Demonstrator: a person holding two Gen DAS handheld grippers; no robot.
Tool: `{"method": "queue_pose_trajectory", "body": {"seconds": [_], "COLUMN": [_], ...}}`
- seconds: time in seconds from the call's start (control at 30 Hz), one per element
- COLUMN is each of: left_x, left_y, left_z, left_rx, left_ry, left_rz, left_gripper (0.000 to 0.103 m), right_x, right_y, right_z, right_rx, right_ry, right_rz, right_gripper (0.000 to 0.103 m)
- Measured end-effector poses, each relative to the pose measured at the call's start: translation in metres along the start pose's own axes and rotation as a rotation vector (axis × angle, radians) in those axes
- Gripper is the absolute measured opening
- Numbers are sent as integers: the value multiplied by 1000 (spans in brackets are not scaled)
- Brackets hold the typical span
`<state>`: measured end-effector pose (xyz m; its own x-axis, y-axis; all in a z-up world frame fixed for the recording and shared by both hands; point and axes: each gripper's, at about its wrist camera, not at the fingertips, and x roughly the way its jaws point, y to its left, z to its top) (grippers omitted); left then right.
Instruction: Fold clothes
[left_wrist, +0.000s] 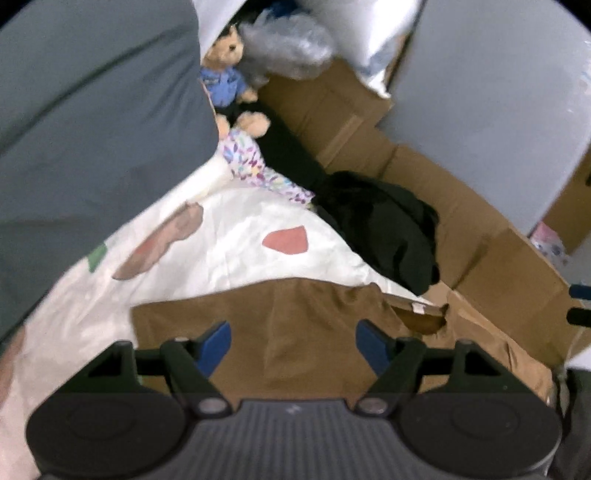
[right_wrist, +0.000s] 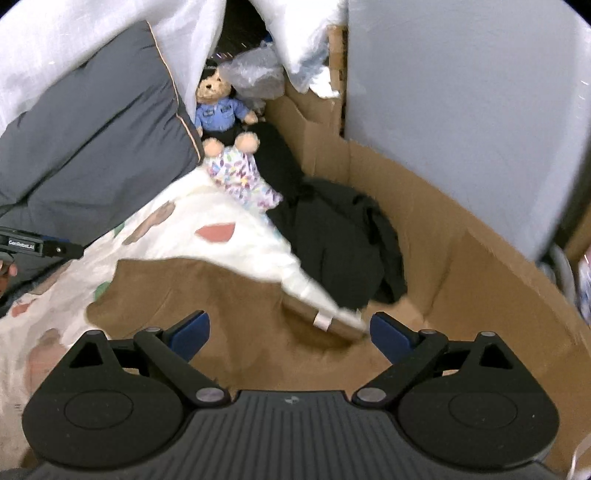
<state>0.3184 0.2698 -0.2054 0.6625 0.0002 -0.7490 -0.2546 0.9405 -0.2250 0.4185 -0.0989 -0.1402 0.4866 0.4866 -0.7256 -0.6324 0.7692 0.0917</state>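
Bed under a white printed sheet (left_wrist: 229, 254), cardboard wall (right_wrist: 461, 258) alongside. Brown garment (left_wrist: 295, 332) — soft, matte, roughly rectangular — lies flat, long axis across both views. Left hand-held gripper (left_wrist: 293, 345) and right hand-held gripper (right_wrist: 290, 338) — both spread, nothing pinched.

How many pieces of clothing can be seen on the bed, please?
3: a brown garment spread nearest the grippers, a black garment bunched beside the cardboard, and a small floral-print piece below the teddy bear. Others may be hidden underneath.

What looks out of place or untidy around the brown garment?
A black garment lies crumpled against the cardboard, unfolded. The brown garment lies partly off the white patterned sheet onto the cardboard.
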Motion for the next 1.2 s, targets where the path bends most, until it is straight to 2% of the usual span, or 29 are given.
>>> {"method": "queue_pose_trajectory", "body": {"seconds": [0.07, 0.1, 0.17, 0.23, 0.3, 0.33, 0.4, 0.53, 0.67, 0.83, 0.93, 1.07, 1.2], "left_x": [18, 25, 37, 48, 51, 50, 50, 70, 90, 114, 127, 151, 180], "left_y": [-5, -6, -8, -7, -6, -6, -8, -11, -4, 2, 10, 12, 11], "left_z": [4, 6, 8, 7, 8, 9, 12, 22, 20, 21, 24, 25, 21], "left_rx": [1, 5, 6, 1, -42, -59, -59, -33, -79, -63, -52, -19, 11], "left_ry": [17, 20, 31, 50, 71, 76, 80, 93, 113, 128, 126, 126, 151], "left_rz": [28, 41, 55, 69, 86, 94, 115, 101, 113, 97, 84, 36, -3], "left_gripper": [76, 75, 73, 54, 50, 50, 50, 52, 51, 51, 51, 42, 29], "right_x": [32, 44, 78, 107, 125, 137, 156, 190, 220, 259, 271, 286, 296], "right_y": [-15, -19, -25, -24, -23, -21, -16, -8, -8, -5, 1, 5, 9], "right_z": [-4, -6, -13, -20, -22, -22, -18, -9, -12, -13, -16, -25, -37], "right_rx": [48, 77, 125, 128, 127, 126, 123, 136, 179, 146, 115, 81, 32], "right_ry": [-20, -18, 9, 27, 44, 50, 47, 42, 63, 107, 105, 106, 87], "right_rz": [35, 54, 93, 94, 103, 113, 132, 158, 157, 139, 141, 103, 56], "right_gripper": [94, 87, 83, 75, 58, 54, 54, 54, 54, 54, 54, 53, 42]}}
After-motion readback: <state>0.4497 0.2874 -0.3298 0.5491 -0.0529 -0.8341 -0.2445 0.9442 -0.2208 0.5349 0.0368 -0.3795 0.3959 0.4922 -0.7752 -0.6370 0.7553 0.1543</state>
